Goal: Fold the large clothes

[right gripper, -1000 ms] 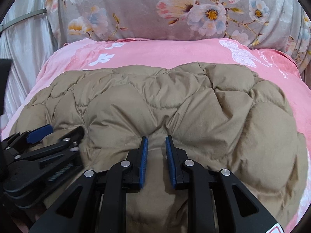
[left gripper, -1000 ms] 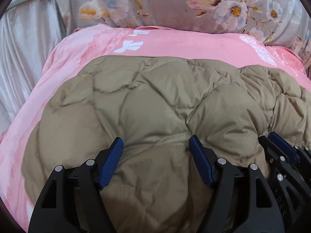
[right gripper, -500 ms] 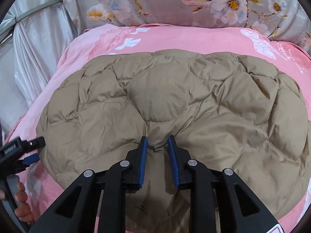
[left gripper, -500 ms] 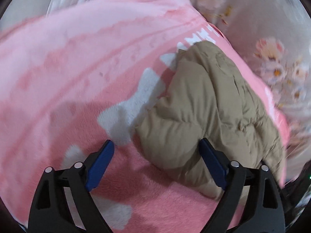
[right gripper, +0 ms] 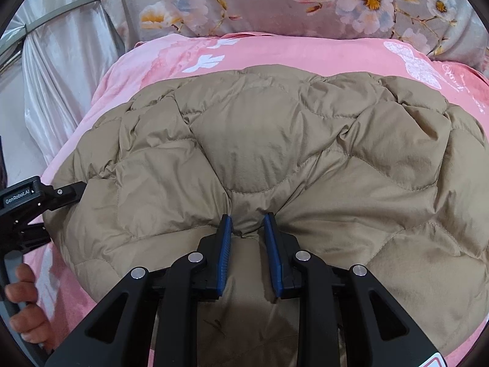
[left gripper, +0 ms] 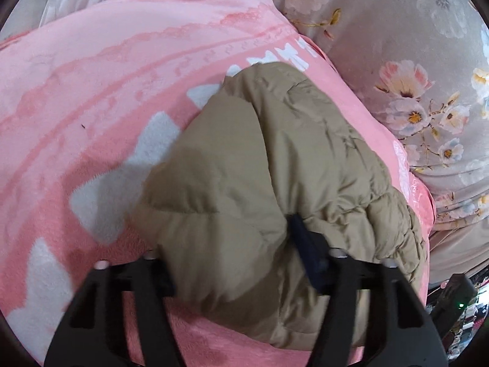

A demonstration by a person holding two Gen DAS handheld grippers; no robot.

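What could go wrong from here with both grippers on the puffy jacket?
1. The right gripper pinches only a small pucker of the tan quilted jacket; that slick, puffy fabric could slip out under a pull.
2. The left gripper straddles a thick bulge at the jacket's side edge, one finger hidden underneath; it may also catch the pink blanket and drag it along.

Bed covered by a pink blanket [right gripper: 275,50] with white motifs; a tan quilted jacket [right gripper: 275,140] lies spread directly on it, a floral pillow [right gripper: 275,3] beyond.
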